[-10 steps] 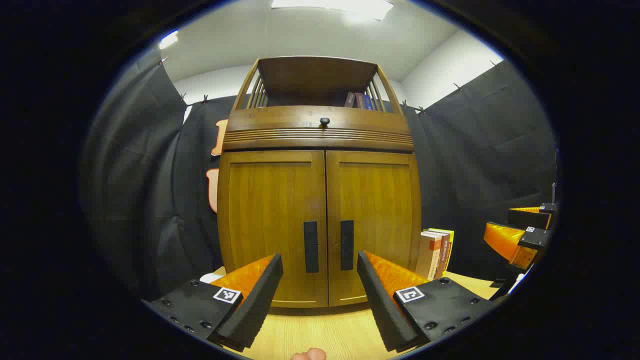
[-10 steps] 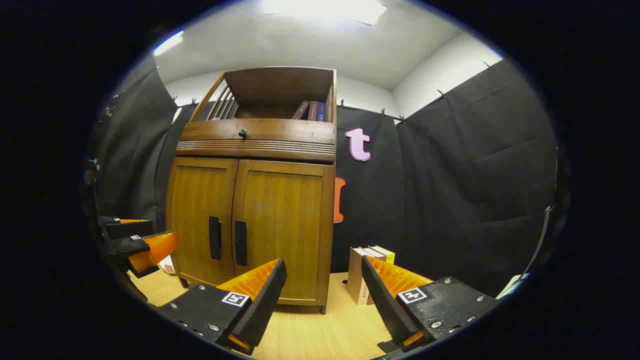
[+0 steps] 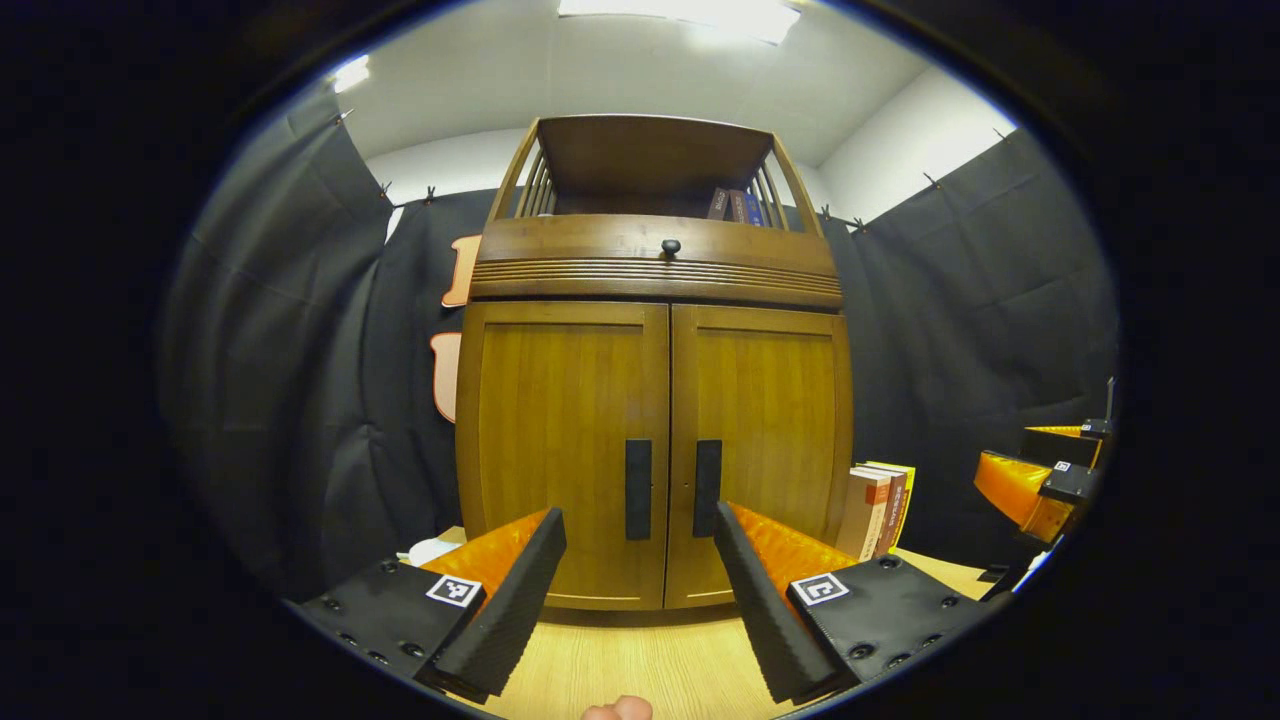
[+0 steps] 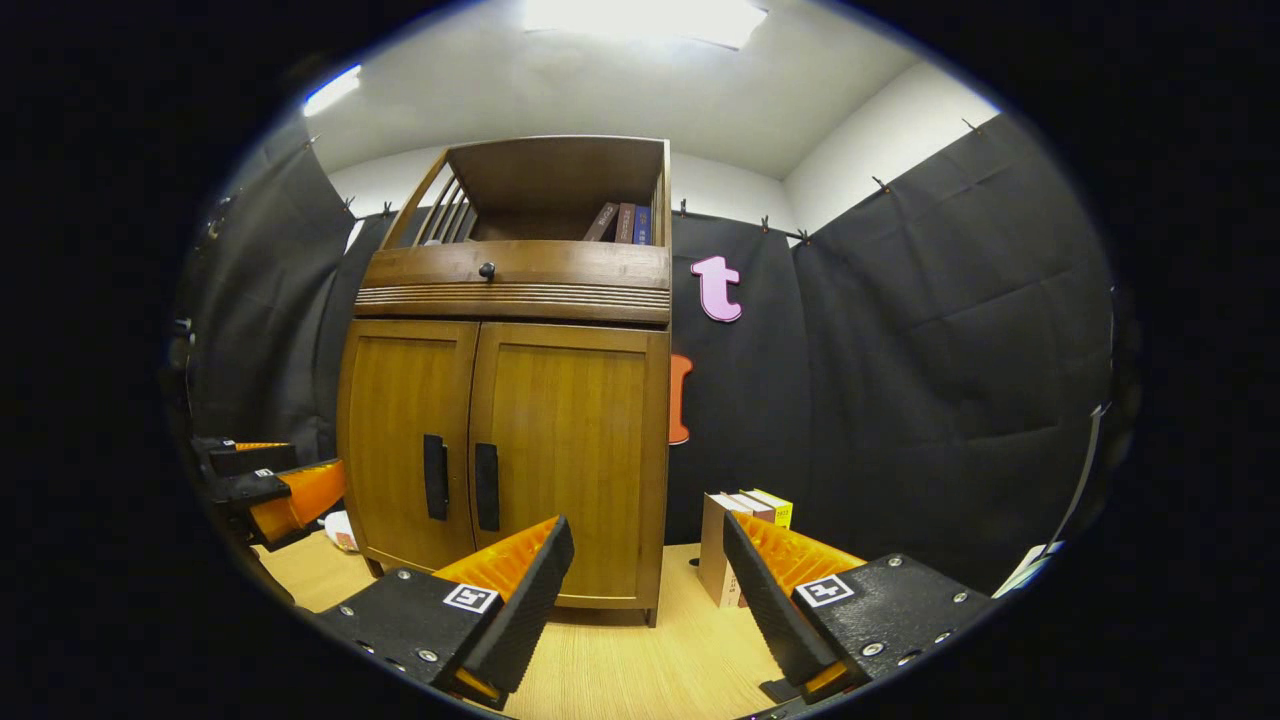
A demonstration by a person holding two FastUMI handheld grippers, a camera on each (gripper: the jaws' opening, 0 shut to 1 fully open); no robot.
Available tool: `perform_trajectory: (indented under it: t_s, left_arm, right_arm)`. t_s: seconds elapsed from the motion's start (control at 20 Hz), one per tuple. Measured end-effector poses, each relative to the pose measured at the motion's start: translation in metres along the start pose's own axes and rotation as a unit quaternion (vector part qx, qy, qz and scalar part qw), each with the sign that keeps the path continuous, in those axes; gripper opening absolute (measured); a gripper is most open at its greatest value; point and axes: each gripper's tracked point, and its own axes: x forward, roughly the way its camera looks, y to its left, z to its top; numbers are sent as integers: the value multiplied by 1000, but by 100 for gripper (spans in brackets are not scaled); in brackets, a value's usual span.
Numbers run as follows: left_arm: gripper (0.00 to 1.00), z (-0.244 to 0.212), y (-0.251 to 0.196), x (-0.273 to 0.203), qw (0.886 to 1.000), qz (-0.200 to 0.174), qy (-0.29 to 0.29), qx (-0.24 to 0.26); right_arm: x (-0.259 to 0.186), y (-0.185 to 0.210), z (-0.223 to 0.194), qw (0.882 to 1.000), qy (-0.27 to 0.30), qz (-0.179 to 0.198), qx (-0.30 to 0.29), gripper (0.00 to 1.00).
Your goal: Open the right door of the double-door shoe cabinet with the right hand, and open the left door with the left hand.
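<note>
Wooden and closed, the shoe cabinet [image 3: 655, 400] stands on the light wood-grain surface [image 3: 640, 665], straight ahead in the left gripper view and off to the left in the right gripper view [image 4: 510, 420]. Its left door [image 3: 565, 450] and right door [image 3: 760, 445] meet flush at the middle, each with a dark vertical handle, the left handle [image 3: 638, 489] just beside the right handle [image 3: 707, 487].

Much is hard to read. A drawer front with a small dark knob [image 3: 671, 246] sits above the doors, and in the open shelf on top a few books [image 3: 735, 205] lean at the right end; their spines are too small to make out. A white object [image 3: 425, 550] at the cabinet's lower left is partly hidden behind a finger of the left claw [image 3: 640, 590]. The left claw is spread wide, well short of the doors and touching nothing. A fingertip [image 3: 618, 710] is cut off at the bottom edge.

The right claw [image 4: 648, 600] is likewise spread wide and holds nothing; in the left gripper view it shows at the far right [image 3: 1040, 480], partly cut off. Upright books [image 4: 740, 545] stand on the surface just right of the cabinet, their lower part hidden behind that claw.

Black cloth [image 4: 920, 380] lines the booth, clipped below white walls and a lit ceiling panel [image 4: 640, 20].
</note>
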Motion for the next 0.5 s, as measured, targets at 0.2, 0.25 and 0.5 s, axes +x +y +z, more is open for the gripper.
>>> perform_trajectory:
  t_s: [0.2, 0.25, 0.5]
  left_arm:
    - [96, 2, 0, -1, 1000, 8, -3, -7]
    - [94, 2, 0, -1, 1000, 8, -2, -6]
    - [99, 5, 1, -4, 1000, 9, -7, -2]
  right_arm:
    - [-1, 6, 0, 1000, 0, 8, 0, 92]
    - [-2, 7, -1, 1000, 1, 11, 0, 92]
    - [-3, 9, -1, 1000, -1, 14, 2, 92]
